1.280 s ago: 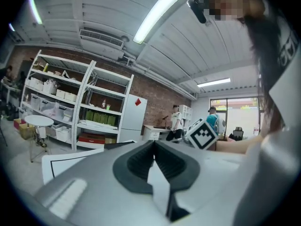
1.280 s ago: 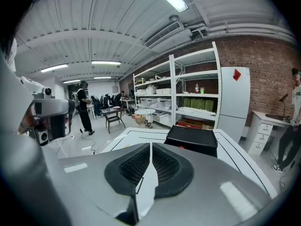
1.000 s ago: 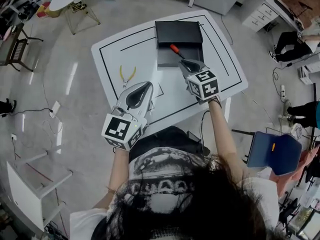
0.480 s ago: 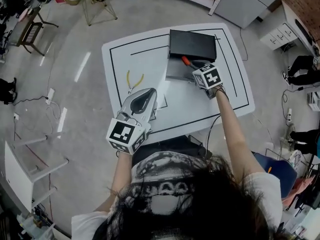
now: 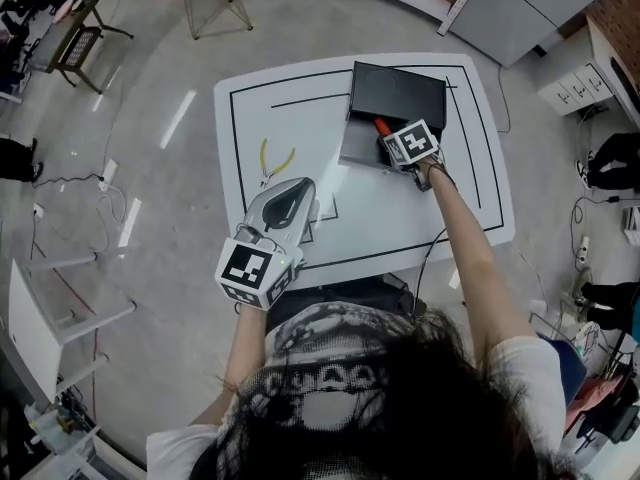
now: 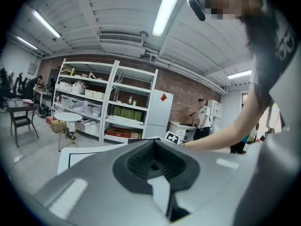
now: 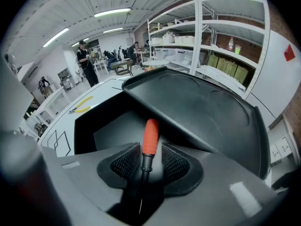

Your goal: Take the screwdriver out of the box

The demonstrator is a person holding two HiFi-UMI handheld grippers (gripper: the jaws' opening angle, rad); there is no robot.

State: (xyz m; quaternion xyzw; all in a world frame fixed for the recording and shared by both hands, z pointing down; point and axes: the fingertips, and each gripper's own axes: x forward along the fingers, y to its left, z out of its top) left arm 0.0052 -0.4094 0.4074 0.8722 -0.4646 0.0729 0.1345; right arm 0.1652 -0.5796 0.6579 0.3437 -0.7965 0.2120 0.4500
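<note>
Right gripper (image 7: pixel 150 160) jaws spread wide, just been opening. Screwdriver (image 7: pixel 150 133) lay between 2 pads, gap either side, neither pad pressing. Orange handle pointed away from gripper, dark shaft ran back under jaws. Screwdriver rested inside open black box (image 7: pixel 202 109), lid tilted up behind. Box sat at far side of white table (image 5: pixel 300 98), inside black outline. Left gripper (image 6: pixel 153 163) jaws pressed together, nothing between, held over near table edge, well apart from box. Yellow-handled pliers (image 5: pixel 272 160) lay on table left of box.
</note>
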